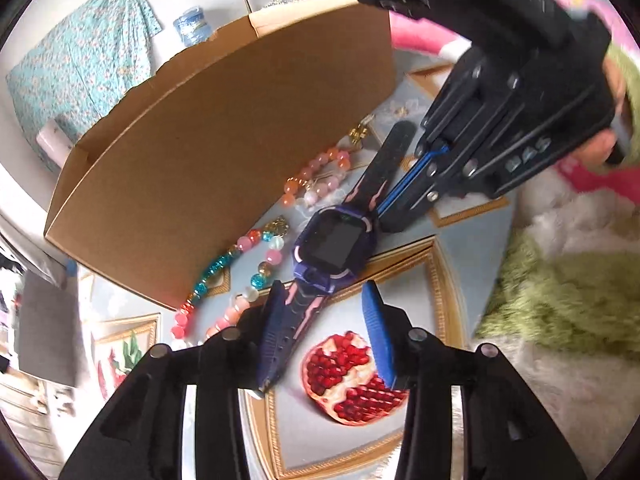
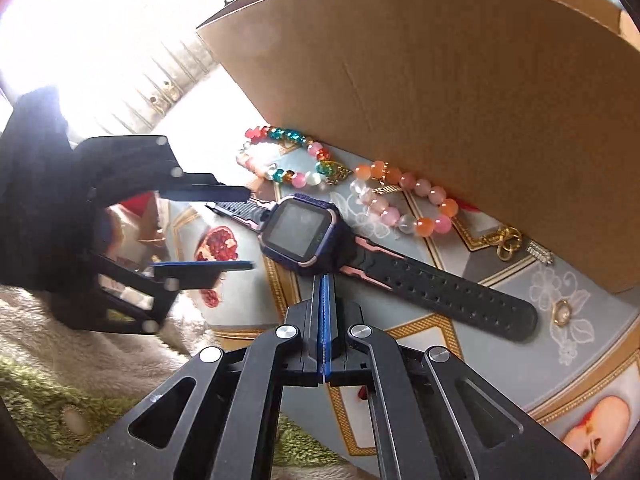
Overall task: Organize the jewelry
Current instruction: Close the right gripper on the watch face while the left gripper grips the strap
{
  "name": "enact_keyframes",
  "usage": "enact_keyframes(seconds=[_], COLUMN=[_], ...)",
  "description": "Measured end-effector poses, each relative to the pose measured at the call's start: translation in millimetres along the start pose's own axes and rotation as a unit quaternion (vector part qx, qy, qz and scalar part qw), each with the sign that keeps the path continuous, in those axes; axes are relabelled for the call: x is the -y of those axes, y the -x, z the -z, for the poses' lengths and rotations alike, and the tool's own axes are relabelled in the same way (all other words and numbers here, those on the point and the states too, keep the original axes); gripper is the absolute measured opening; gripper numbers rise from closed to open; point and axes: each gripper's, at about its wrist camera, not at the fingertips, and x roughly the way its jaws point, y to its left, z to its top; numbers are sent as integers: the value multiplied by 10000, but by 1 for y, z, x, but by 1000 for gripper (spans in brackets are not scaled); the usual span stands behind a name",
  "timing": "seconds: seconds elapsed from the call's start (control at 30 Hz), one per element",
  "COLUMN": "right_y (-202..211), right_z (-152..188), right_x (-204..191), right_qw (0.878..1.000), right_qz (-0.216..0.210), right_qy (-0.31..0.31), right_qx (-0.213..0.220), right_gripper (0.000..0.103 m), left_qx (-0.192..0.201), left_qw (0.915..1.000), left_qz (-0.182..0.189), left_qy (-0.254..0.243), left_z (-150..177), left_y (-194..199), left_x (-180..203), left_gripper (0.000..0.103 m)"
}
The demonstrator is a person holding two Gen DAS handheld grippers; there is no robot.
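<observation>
Step in hand, as I judge it: grabbing the watch (image 2: pixel 302 236), which lies flat on the surface (image 2: pixel 460 258) beside the box (image 2: pixel 460 92); left tool (image 1: pixel 326 334) part-open astride one strap, not pinching; right tool (image 2: pixel 325 280) fully closed, empty, tips at the watch case. Next move needs the left tool to close on the strap, then lift; only the right view shows the earrings (image 2: pixel 508 240) by the box wall, only the left view shows a hand (image 1: pixel 600 144) holding the right tool.

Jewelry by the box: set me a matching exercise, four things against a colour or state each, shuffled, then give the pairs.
Things:
1. watch
2. left gripper
3. right gripper
4. cardboard box

Descriptions:
A. plain brown, standing behind the bracelets
B. fingers pressed together, tip beside the watch case
C. dark purple case with pink trim, lying flat with straps spread
D. fingers apart, one strap end between them

Pairs: 1-C, 2-D, 3-B, 4-A
</observation>
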Motion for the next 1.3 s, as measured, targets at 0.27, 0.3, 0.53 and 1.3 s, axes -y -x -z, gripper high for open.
enact_keyframes(seconds=[0.27,0.3,0.53,1.3], right_y=[12,8,-18,-21], right_z=[-26,-29,-22,-43], right_x=[-11,-14,-27,38], right_qw=[9954,9940,9717,9954], right_qz=[157,236,836,-738], right_qy=[887,1038,2208,452], right_qx=[333,263,-108,-420], right_gripper=[43,43,51,38], left_qx=[77,95,222,109], left_qw=[9972,9969,9944,9989], left_qz=[623,671,960,169], left_qy=[408,402,391,-431], left_z=[-1,0,13,35], left_y=[-11,-11,-7,7], left_x=[-18,-20,-38,-27], left_gripper=[39,39,36,36])
